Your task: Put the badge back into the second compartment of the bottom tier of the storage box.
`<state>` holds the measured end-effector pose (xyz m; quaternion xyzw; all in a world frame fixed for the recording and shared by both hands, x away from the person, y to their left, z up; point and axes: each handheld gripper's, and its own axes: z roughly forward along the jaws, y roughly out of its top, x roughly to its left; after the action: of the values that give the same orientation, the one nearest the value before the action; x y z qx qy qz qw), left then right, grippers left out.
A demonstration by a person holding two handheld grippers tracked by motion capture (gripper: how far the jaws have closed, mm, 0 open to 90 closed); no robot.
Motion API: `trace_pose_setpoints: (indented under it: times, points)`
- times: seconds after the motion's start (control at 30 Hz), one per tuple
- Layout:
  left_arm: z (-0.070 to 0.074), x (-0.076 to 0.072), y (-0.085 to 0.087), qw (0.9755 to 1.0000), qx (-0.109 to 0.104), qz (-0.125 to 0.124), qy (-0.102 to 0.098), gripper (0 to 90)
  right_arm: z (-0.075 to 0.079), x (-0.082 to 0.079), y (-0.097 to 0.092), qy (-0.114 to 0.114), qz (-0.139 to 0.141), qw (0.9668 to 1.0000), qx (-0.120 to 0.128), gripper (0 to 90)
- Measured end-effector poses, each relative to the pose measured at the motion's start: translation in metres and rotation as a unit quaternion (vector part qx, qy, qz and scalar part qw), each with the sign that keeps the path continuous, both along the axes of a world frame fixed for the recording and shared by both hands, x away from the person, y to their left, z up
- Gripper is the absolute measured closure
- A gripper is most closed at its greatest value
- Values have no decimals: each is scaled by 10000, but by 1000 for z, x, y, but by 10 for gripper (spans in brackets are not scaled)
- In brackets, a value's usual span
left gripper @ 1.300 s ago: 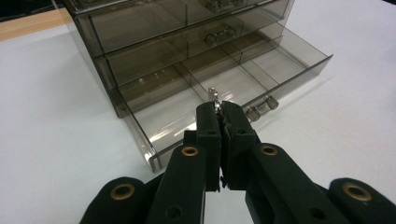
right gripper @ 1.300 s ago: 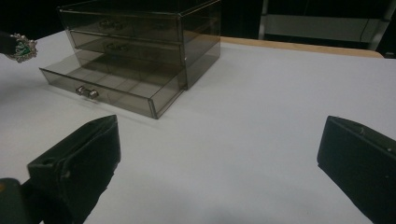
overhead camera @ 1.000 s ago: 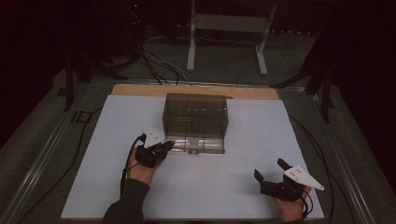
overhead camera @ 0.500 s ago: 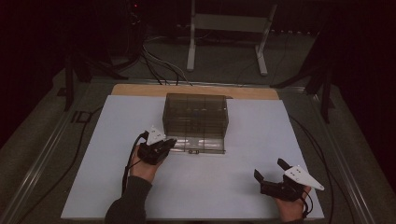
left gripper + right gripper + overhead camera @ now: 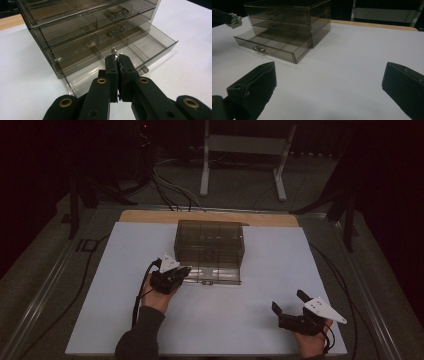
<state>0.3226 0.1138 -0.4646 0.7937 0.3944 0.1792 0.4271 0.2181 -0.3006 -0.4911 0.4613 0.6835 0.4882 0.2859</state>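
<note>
A smoky see-through box of three drawers [image 5: 210,240] stands at the back middle of the white board. Its bottom drawer [image 5: 212,275] is pulled out, and its divided compartments [image 5: 140,47] look bare. My left gripper [image 5: 184,270] hovers at the drawer's front left corner, shut on a small silver ornament [image 5: 114,51] whose tip pokes out above the jaws. The right gripper view shows that ornament with a green stone [image 5: 235,20]. My right gripper [image 5: 288,301] rests near the front right of the board, jaws wide open and holding nothing [image 5: 329,72].
The white board [image 5: 250,330] has a wooden strip [image 5: 150,216] along its back edge. Cables [image 5: 165,185] and a metal stand [image 5: 240,145] lie on the floor behind. A cable trails from each gripper.
My left gripper has crept slightly forward and right, closer over the open drawer, still holding the ornament. The right gripper has stayed put.
</note>
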Motion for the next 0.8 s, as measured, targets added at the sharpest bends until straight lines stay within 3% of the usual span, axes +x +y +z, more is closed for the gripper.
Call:
trace_pose_setpoints:
  times: [0.8]
  points:
    - [-2, 9, -15, 10000, 13, -23, 5, 884, 0, 0, -1, -13, -10, 10000, 9, 0]
